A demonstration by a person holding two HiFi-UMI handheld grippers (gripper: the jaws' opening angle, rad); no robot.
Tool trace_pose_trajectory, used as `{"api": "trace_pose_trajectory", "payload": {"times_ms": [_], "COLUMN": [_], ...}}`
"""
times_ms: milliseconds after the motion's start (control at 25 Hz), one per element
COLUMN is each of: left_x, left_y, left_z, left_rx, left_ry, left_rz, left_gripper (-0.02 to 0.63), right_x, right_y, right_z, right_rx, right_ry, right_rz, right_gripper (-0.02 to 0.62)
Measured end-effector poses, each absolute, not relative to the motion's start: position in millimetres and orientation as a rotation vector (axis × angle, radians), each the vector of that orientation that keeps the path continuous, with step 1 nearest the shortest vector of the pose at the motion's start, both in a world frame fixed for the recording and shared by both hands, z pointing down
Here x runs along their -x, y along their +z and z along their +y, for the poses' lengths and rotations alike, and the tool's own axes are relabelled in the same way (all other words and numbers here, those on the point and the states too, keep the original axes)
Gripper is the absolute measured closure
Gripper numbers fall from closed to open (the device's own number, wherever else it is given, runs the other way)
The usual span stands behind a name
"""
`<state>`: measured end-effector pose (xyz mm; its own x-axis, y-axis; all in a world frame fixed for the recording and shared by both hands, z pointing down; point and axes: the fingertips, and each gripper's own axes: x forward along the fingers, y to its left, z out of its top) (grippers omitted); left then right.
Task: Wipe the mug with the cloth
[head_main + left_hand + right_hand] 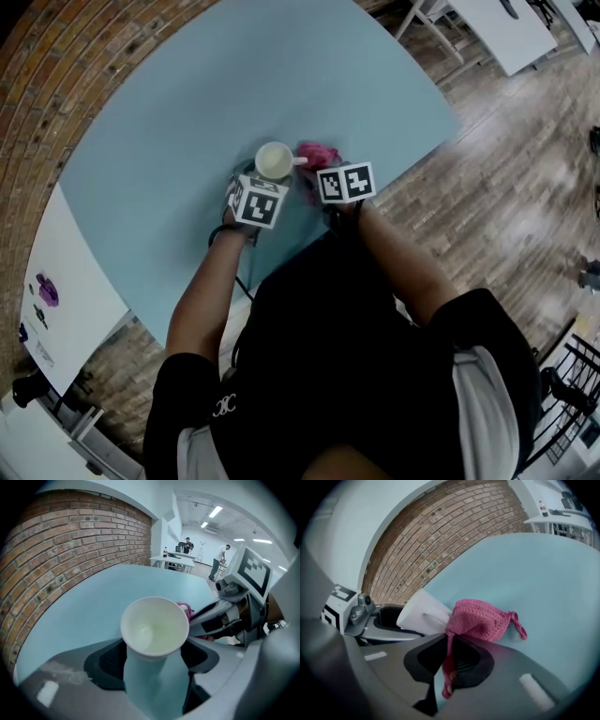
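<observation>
A white mug (274, 160) stands upright on the light blue table (187, 131), empty inside. My left gripper (251, 187) is shut on the mug (154, 630), its jaws pressing the mug's lower sides. My right gripper (323, 183) is shut on a pink knitted cloth (480, 619), which bunches against the mug's handle side (424, 613) and hangs down between the jaws. From the head view, the cloth (317, 154) sits just right of the mug. The right gripper (220, 618) shows at the right of the left gripper view.
A curved brick wall (56, 84) borders the table on the left. White tables (511, 28) stand far right on the wood floor. A white board with drawings (56, 300) lies at the lower left. People stand far back (220, 559).
</observation>
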<state>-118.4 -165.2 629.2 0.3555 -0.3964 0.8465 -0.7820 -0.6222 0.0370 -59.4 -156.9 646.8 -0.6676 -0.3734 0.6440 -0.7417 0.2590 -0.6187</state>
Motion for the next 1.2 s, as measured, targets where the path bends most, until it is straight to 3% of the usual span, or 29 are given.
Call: {"api": "trace_pose_trajectory", "payload": {"times_ms": [360, 760, 1000, 1200], "left_x": [118.2, 115.6, 110.6, 116.6], "left_y": [634.8, 637.4, 638.8, 643.8], "left_z": [-166.4, -168.5, -167.2, -163.6], "left_rx": [-2.174, -2.206, -2.216, -2.262], "left_ry": [1.204, 1.241, 1.239, 1.358], "left_rz": [-1.02, -1.024, -1.006, -0.991], "left_gripper": [0.227, 0.227, 0.23, 0.293], "right_x": [73.2, 77.9, 83.5, 74.5], "right_y": [646.1, 634.2, 628.4, 607.0], "right_z": [-151.7, -140.6, -135.1, -146.1], "right_rx": [-0.863, -0.714, -0.642, -0.652], "right_ry": [0.831, 0.62, 0.332, 0.08], "right_rz": [-2.146, -2.213, -2.162, -2.11], "right_gripper": [0.56, 0.56, 0.56, 0.56]}}
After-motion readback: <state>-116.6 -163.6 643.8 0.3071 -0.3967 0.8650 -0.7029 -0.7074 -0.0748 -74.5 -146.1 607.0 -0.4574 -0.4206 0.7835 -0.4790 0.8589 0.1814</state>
